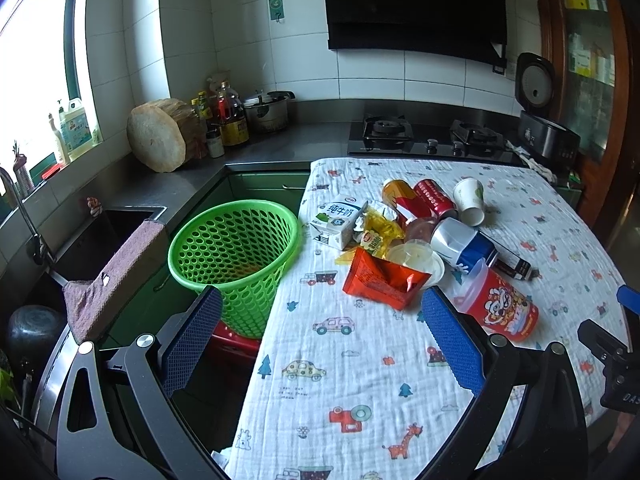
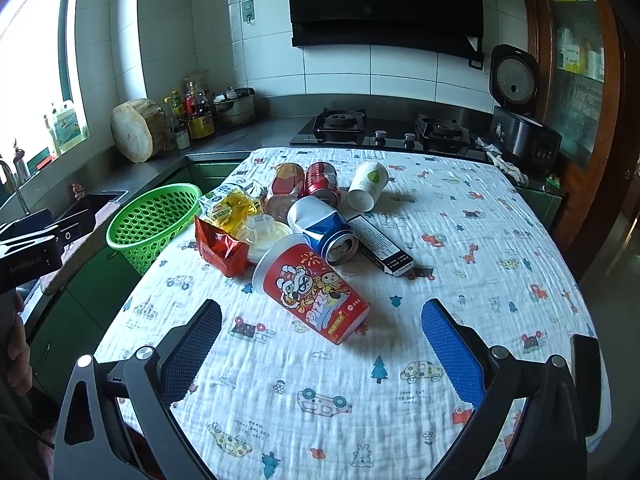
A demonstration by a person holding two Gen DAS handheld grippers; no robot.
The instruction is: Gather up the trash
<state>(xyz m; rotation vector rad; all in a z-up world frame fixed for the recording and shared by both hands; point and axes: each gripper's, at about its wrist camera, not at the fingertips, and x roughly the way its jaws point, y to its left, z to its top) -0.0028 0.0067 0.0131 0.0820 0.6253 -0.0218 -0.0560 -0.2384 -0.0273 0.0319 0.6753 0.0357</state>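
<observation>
A pile of trash lies on the table's patterned cloth (image 1: 340,360): a red printed cup (image 2: 316,292) on its side, a crushed blue-white can (image 2: 324,226), a red snack bag (image 1: 380,280), a milk carton (image 1: 338,220), a yellow wrapper (image 2: 232,210), two red cans (image 2: 322,182), a white paper cup (image 2: 367,185) and a dark box (image 2: 382,246). A green mesh basket (image 1: 236,252) stands off the table's left edge. My left gripper (image 1: 320,344) is open and empty, short of the pile. My right gripper (image 2: 320,344) is open and empty, just before the red cup.
A steel counter with a sink (image 1: 104,232), a round chopping block (image 1: 160,140), bottles (image 1: 228,116) and a pot runs along the left and back. A gas hob (image 1: 424,136) and a rice cooker (image 1: 540,120) stand behind the table.
</observation>
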